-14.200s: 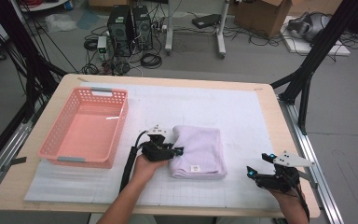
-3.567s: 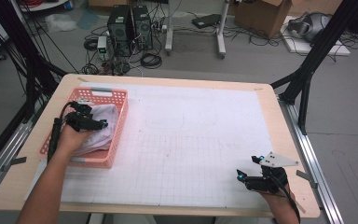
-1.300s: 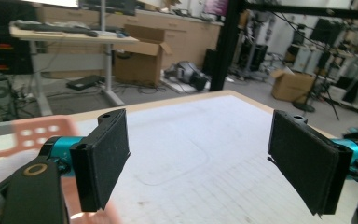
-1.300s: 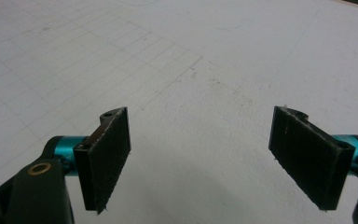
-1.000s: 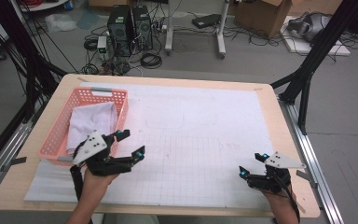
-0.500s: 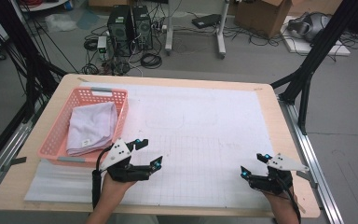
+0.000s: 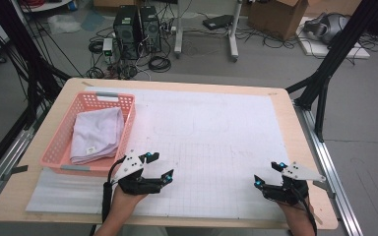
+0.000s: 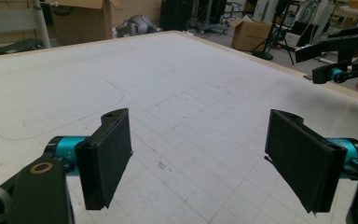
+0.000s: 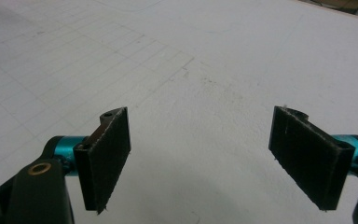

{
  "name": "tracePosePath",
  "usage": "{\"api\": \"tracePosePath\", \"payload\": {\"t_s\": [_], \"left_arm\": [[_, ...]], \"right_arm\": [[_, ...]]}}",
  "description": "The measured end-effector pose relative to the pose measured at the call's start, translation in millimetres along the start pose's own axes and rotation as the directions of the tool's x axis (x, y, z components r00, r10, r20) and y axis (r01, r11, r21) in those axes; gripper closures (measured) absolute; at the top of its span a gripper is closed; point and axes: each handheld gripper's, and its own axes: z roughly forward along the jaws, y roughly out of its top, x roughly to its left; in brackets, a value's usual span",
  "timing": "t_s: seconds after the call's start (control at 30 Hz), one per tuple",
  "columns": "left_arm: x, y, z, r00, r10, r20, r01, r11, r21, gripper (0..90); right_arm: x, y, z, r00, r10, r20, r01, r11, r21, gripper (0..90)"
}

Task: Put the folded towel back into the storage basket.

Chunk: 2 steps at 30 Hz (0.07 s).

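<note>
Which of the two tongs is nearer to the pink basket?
The left tongs: they hover just off the basket holding the towel; the right tongs sit near the opposite edge.

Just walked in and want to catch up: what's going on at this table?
A person holds a claw in each hand over a white mat. The folded pale towel lies inside the pink basket at the table's left. The left claw hangs open beside the basket, holding nothing; the right claw rests open near the table's right front corner.
</note>
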Motion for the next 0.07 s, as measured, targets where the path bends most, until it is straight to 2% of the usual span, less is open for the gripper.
{"api": "tracePosePath", "payload": {"t_s": [0.07], "left_arm": [[0.7, -1.2, 0.4, 1.0, -0.001, -0.001, 0.001, 1.0, 0.003, 22.9]], "right_arm": [[-0.4, -0.3, -0.1, 1.0, 0.002, 0.0, -0.002, 1.0, -0.002, 19.6]]}}
